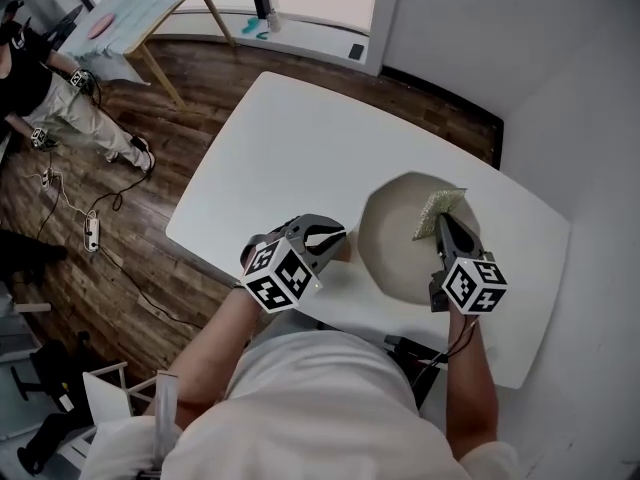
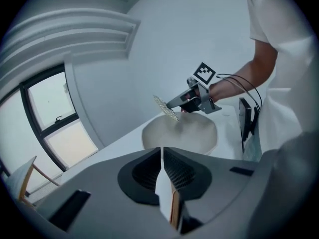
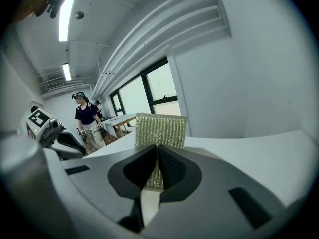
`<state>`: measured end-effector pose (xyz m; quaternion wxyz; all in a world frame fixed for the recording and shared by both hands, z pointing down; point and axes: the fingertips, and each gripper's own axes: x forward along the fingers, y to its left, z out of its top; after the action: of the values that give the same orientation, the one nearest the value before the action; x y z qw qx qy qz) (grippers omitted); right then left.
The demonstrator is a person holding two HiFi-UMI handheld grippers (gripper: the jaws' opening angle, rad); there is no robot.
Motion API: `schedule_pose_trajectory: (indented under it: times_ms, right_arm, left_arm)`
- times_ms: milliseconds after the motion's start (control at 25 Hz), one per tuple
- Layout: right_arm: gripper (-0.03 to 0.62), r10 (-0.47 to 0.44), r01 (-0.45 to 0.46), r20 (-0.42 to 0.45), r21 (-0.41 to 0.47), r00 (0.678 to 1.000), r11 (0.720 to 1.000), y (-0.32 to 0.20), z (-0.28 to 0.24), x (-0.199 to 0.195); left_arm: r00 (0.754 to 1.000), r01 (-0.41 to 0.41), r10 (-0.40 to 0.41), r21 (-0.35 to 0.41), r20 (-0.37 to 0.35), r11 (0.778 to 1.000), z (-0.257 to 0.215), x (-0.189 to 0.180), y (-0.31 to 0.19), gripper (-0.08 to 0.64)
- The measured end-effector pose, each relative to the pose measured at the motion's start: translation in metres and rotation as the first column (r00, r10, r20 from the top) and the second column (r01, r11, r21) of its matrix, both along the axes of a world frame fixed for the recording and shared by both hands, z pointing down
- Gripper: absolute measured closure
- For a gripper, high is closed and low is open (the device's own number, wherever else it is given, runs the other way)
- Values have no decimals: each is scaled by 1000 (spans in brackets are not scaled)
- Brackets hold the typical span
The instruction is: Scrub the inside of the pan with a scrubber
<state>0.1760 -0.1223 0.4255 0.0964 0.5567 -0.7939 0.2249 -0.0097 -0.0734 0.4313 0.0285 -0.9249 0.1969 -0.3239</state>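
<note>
My right gripper grips the scrubber above the right side of the pan on the table, so the bowl lies just below its jaws; my left gripper, pinched shut and empty, sits just beside the pan's left rim

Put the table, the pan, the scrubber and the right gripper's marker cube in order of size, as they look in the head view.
1. table
2. pan
3. marker cube and scrubber: the cube looks slightly larger, but it is nearer the camera, so I leave these two unranked.
</note>
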Motion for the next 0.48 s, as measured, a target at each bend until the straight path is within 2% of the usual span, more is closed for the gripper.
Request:
schedule_pose_trajectory:
  times_ms: [120,280,400,480]
  right_arm:
    - [563,66,-64,-20,61,998,996,15,-18,14]
    - [562,159,-151,-44,152,986,977,40,-47,32]
    - [563,203,-184,-69,208,977,961,54,-67,40]
    - [562,235,-212,-72,240,969,947,62,-79,48]
  left_arm:
    - [991,52,-52,-4,-125,999,-16,1,-4,545]
    - [954,121,-123,-24,-274,992,-44,-5,-9,548]
    - [927,154,-155,-28,-341,988,-62,-12,-13,548]
    - [920,167,-158,-5,-359,986,-71,-13,-16,548]
